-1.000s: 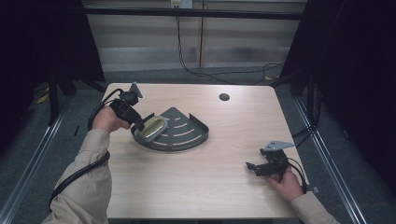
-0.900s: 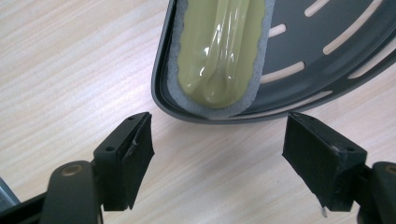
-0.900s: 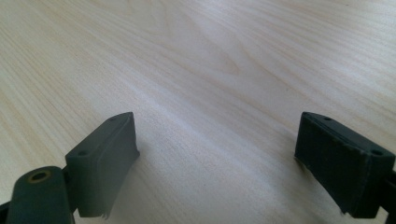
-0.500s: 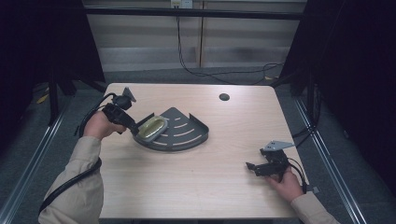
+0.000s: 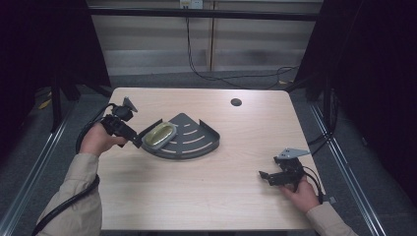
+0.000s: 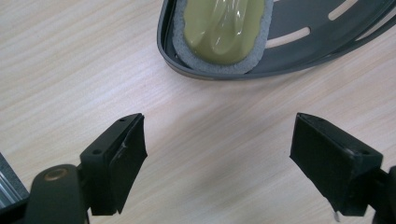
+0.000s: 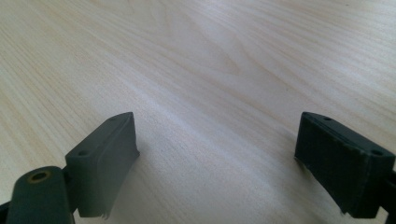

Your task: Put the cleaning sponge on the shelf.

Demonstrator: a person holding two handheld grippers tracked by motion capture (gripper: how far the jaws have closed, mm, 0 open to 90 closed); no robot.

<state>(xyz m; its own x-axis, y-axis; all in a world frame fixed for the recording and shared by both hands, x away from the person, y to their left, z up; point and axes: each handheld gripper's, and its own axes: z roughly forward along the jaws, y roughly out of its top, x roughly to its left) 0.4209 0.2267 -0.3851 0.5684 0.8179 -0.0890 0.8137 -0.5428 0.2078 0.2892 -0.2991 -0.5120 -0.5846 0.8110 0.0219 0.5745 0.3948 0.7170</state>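
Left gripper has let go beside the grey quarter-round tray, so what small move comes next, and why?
Probably draw the left gripper a little further off the dark grey slotted quarter-round tray. Its jaws have just been opening and stand wide with bare wooden table between them, and the olive-green oval pad in its grey foam rim already lies in the tray's corner, close ahead. The right gripper rests open, far off.

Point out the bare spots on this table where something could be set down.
Free: the table strip between the grey tray and the near edge, the stretch from the tray to the right claw, and the far side around the round hole. Crowded: the left, where the left claw sits by the tray's sponge.
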